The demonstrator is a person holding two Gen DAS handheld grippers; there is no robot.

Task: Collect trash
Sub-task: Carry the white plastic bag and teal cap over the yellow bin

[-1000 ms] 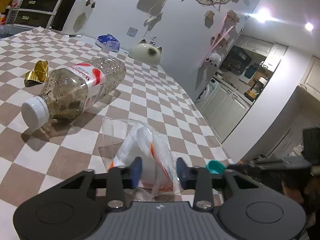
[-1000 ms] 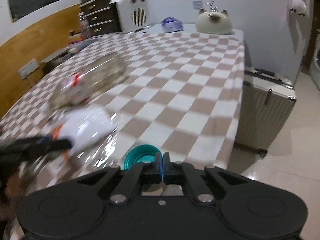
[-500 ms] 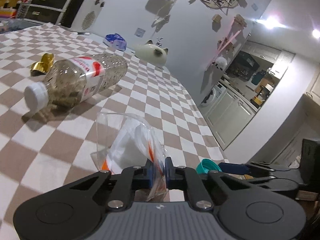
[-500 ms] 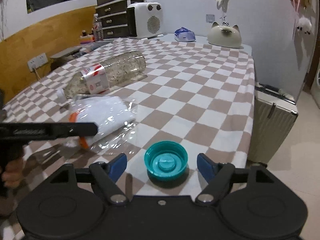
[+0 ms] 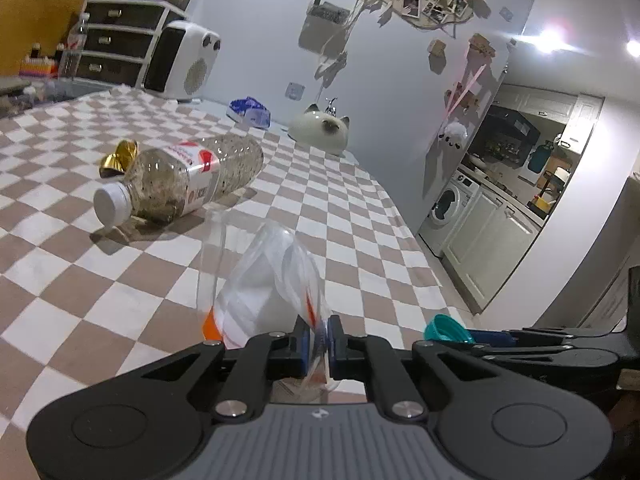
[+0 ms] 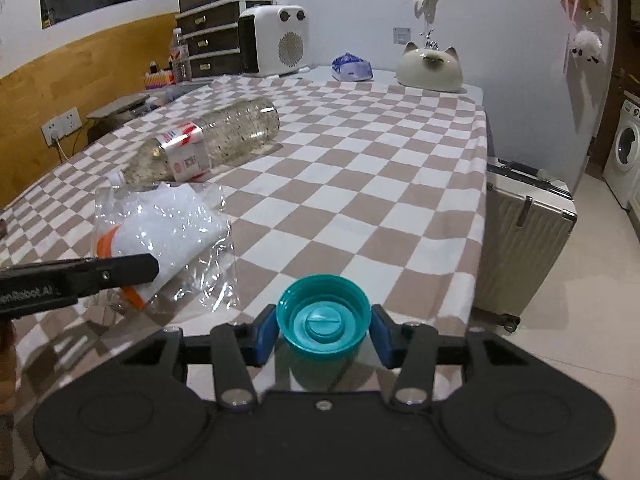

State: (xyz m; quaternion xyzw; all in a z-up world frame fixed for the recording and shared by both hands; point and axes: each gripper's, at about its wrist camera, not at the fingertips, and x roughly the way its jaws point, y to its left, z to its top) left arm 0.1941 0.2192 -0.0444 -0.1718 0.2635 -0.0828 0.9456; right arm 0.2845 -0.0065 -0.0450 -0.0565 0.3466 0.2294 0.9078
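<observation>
Clear plastic bag, white contents with orange trim: near edge of the checked tablecloth, its near end pinched flat between the blue pads of the left gripper, which a second ago stood apart on either side of it; the bag now stands up off the cloth at that end. Teal cap, open side up: near corner of the table, at 3 o'clock from the bag; the right gripper, fully closed and behind the cap a second ago, then spread wide, now brackets it, jaws closing, pads just beside or touching the rim, contact not clear. Plastic bottle, white cap, red and white label, lying on its side: at 11 o'clock from the bag, apart from it. Gold wrapper: just beyond the bottle's shoulder. Cat-shaped ornament: far edge, 12 o'clock.
</observation>
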